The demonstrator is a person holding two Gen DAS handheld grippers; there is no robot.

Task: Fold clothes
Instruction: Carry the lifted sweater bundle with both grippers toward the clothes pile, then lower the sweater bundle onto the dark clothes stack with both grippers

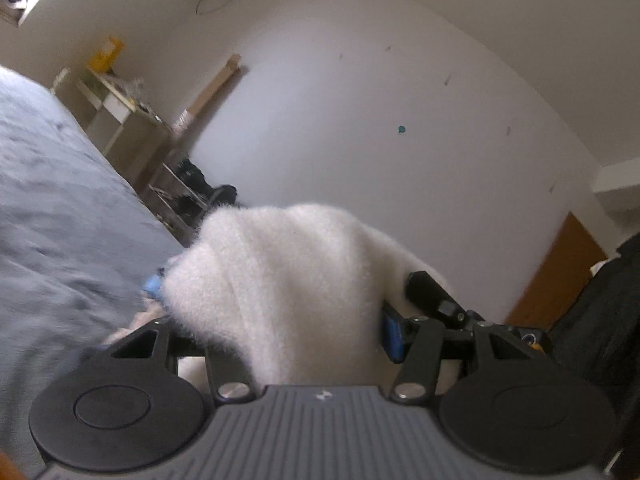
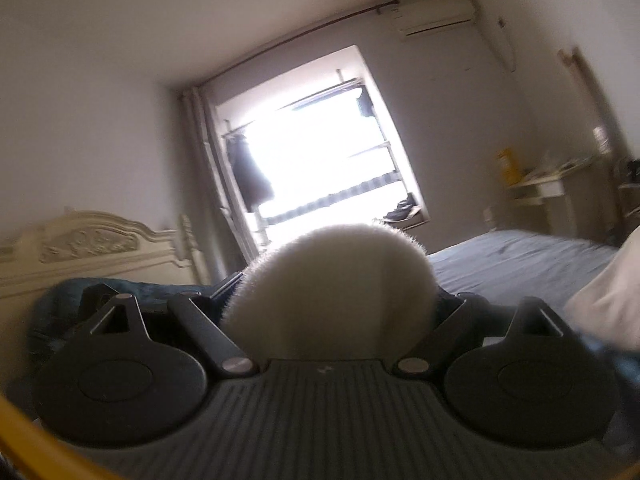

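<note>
Nearest the lens in both views is the ribbed grey body of each tool, flanked by 2 black round discs. Just past it in the left view, a fluffy white garment (image 1: 288, 296) bulges up out of the left gripper (image 1: 296, 344), whose fingers are buried in the fabric; they appear clamped on it, with a blue pad (image 1: 391, 334) showing at one side. In the right view the same sort of white fleece (image 2: 332, 292) swells in a rounded hump over the right gripper (image 2: 332, 320), which also looks closed on it, though the fingertips themselves are hidden.

Both tools point up and across the room, so the garment seems to be held aloft above the bed (image 1: 52, 208) rather than lying on it. How many folds it carries cannot be told: only bunched cloth at each grip shows. That fits either a piece being spread before folding or one being lifted mid-fold.

The cloth is thick, soft and fuzzy, with hairs fringing its edge against the bright window (image 2: 320, 152). The bed cover is a matte grey-blue, lightly rumpled. A carved cream headboard (image 2: 88, 248) stands at its far end.
</note>
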